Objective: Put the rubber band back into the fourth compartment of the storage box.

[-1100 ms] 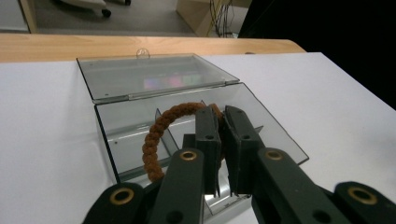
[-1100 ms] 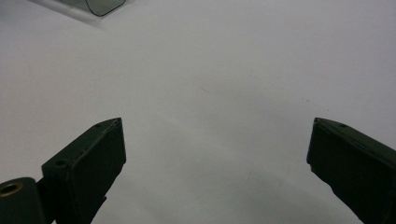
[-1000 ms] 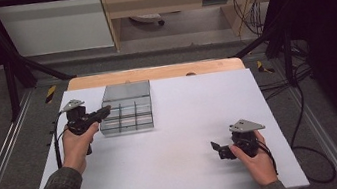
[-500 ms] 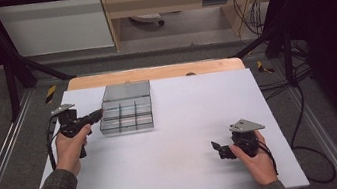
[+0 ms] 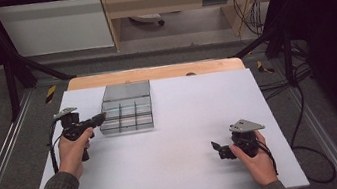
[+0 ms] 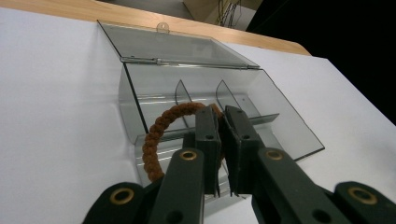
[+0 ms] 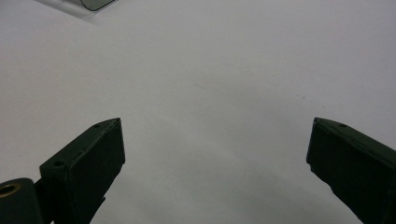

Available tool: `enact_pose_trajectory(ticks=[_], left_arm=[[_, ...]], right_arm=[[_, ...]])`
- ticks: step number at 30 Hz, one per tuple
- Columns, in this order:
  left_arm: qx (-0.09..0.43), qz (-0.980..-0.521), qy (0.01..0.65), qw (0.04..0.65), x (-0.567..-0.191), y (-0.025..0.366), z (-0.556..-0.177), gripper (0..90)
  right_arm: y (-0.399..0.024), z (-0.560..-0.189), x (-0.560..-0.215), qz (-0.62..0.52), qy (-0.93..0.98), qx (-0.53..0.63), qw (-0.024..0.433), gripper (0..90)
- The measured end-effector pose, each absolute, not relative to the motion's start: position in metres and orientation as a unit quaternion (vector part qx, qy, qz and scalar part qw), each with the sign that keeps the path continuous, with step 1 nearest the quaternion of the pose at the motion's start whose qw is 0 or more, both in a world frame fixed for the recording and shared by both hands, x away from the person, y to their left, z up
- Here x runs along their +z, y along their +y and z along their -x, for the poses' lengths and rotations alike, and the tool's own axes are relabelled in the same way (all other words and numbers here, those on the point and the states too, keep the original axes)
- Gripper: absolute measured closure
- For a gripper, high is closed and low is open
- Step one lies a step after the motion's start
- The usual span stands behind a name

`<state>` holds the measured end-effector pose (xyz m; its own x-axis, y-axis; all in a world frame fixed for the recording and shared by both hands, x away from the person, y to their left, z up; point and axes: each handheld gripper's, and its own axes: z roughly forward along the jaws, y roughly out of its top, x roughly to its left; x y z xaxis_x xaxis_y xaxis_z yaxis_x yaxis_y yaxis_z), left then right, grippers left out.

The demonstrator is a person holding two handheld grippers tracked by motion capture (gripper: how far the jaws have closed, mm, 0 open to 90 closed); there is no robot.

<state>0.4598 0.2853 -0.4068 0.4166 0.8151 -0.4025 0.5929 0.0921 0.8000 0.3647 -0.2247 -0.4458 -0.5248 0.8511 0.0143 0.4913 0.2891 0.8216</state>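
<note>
In the high view, the left gripper [image 5: 99, 117] is held at the near-left edge of the clear box [image 5: 127, 113]; the right gripper [image 5: 216, 146] rests well apart. In the left gripper view, the braided ring [image 6: 159, 130] is clamped between the closed jaws, just before the box's front compartments; it should be carried over a compartment before release. In the right gripper view, the jaws stand wide over the white table [image 7: 210, 93], holding nothing.

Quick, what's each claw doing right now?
Left gripper: shut on the brown braided ring, by the clear divided box.
Right gripper: open, holding nothing, over the white table.
</note>
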Motion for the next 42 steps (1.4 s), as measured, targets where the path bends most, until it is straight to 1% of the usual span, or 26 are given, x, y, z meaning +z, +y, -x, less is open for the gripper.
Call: enact_pose_trajectory(ticks=[5, 8, 17, 25, 42], left_arm=[[0.099, -0.664, 0.529, 0.520, -0.410, 0.283, -0.460, 84.5], [0.105, -0.669, 0.524, 0.516, -0.410, 0.280, -0.460, 84.5], [0.098, -0.669, 0.521, 0.520, -0.413, 0.267, -0.463, 84.5], [0.106, -0.680, 0.524, 0.502, -0.417, 0.258, -0.467, 84.5], [0.111, -0.694, 0.531, 0.473, -0.424, 0.258, -0.469, 84.2]], right_arm=[[-0.225, -0.365, -0.446, -0.432, 0.773, 0.407, 0.221, 4.8], [-0.224, -0.365, -0.446, -0.433, 0.773, 0.408, 0.220, 4.8], [-0.224, -0.365, -0.447, -0.429, 0.775, 0.408, 0.219, 4.8], [-0.224, -0.365, -0.446, -0.431, 0.774, 0.410, 0.218, 4.8], [-0.224, -0.365, -0.447, -0.430, 0.775, 0.409, 0.216, 4.8]])
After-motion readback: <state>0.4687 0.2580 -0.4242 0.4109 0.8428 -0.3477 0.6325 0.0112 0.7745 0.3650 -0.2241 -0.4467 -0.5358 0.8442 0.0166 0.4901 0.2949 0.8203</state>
